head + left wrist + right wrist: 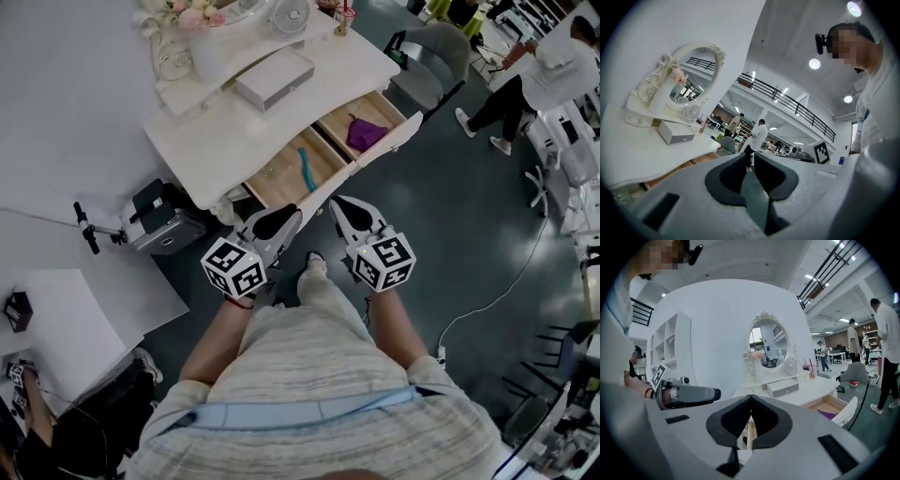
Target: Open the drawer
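Observation:
The white dressing table (pixel 216 141) has its drawer (pixel 281 180) pulled out towards me. A teal item (pixel 307 169) lies in its left compartment and a purple cloth (pixel 366 134) in the right one. Both grippers are held up in front of my body, just short of the drawer front, and touch nothing. My right gripper (pixel 339 204) (pixel 750 398) is shut and empty, its pads meeting at the tips. My left gripper (pixel 295 216) (pixel 750 155) is empty too, with a slim gap between its pads. In the right gripper view the drawer (pixel 829 405) sits low on the right.
On the tabletop stand a white box (pixel 274 78), a small fan (pixel 289 14) and an oval mirror (pixel 768 344). A grey chair (pixel 436 47) stands beyond the table. A grey case (pixel 164 220) sits on the floor at left, a white cable (pixel 497 291) runs at right. People stand at far right (pixel 534 84).

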`<move>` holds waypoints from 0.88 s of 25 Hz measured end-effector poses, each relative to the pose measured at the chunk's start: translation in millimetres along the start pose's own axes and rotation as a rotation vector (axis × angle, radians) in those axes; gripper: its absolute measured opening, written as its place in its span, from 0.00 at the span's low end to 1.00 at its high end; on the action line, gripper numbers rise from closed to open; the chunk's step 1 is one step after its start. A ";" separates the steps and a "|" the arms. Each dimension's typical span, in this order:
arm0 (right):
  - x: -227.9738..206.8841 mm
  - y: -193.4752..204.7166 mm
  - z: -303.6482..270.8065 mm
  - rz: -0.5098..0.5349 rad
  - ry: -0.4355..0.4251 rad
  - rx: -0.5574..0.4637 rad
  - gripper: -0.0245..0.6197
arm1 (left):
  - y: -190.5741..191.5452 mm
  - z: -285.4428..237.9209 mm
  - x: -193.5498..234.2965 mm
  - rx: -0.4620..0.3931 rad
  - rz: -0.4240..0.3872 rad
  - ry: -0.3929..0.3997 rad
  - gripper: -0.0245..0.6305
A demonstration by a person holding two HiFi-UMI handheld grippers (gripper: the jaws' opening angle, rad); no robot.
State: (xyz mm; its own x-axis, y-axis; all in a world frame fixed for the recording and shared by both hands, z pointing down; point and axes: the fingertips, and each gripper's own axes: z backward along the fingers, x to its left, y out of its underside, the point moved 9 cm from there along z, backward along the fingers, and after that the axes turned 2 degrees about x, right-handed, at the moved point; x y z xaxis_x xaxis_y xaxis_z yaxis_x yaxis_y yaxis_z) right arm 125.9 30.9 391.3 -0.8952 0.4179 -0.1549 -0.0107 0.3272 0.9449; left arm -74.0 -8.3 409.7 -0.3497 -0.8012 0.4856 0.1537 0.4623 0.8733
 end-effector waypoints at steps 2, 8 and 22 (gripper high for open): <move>9.2 -4.1 9.6 -0.011 0.002 -0.023 0.05 | -1.9 10.4 -8.3 -0.013 -0.009 0.003 0.13; 41.1 -10.5 31.1 0.002 -0.013 -0.065 0.05 | -4.8 41.7 -32.0 -0.054 -0.028 0.004 0.13; 115.0 2.9 57.5 0.012 -0.088 -0.085 0.05 | 2.2 100.0 -74.7 -0.053 -0.093 0.028 0.13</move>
State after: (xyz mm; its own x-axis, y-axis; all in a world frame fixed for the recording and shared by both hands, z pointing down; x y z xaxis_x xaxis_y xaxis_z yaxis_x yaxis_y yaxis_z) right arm 48.5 128.7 359.7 -0.8528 0.4957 -0.1646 -0.0415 0.2499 0.9674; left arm -139.9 90.6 371.5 -0.3385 -0.8504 0.4027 0.1711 0.3652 0.9151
